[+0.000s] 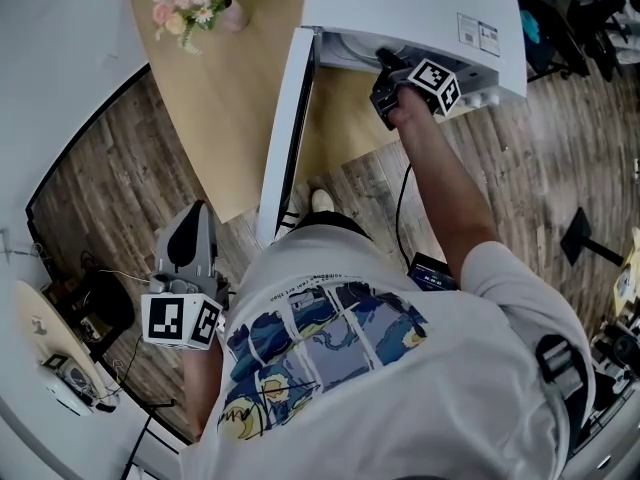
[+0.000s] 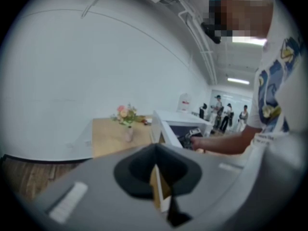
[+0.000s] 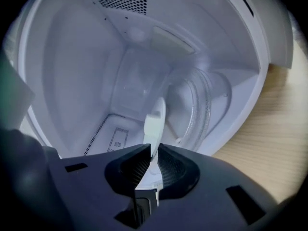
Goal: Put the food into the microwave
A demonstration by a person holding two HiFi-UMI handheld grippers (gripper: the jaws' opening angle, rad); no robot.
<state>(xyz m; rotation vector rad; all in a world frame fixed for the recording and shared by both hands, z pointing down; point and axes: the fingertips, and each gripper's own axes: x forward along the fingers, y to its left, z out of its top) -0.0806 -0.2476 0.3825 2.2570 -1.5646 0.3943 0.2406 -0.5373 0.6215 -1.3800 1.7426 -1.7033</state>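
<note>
**Head view.** The microwave (image 1: 400, 8) stands on the tabletop (image 1: 230, 98) with its door (image 1: 285, 138) swung open toward the person. The right claw (image 1: 385, 73) is at the microwave's mouth and reaches into the cavity. The left claw (image 1: 197, 213) hangs well apart from the microwave, low over the floor at the person's side. The right hand is much the nearer to the microwave. Flowers (image 1: 190, 3) stand on the tabletop beyond the door.

**Left gripper view.** The left claw (image 2: 156, 177) has its jaws drawn together to a thin slit. A pale sliver shows in the slit, and it cannot be told whether that is a thing or only background. The microwave lies ahead, well apart.

**Right gripper view.** This view is rolled, so the microwave's floor stands at the picture's right. The right claw (image 3: 152, 153) is clamped on the near rim of a white plate (image 3: 155, 121), which is seen edge-on. The plate runs straight ahead from the claw into the cavity. It lies parallel to the glass turntable (image 3: 199, 109), just off it on the side away from the floor. Whether its far edge touches the glass cannot be told. No food shows on the plate from this angle. Apart from the plate, the cavity holds only the turntable.

The plate is already inside the microwave. The coming move is probably a short drop toward the microwave's floor, not a push deeper in. Once the plate rests on the glass, the claw can let go.
</note>
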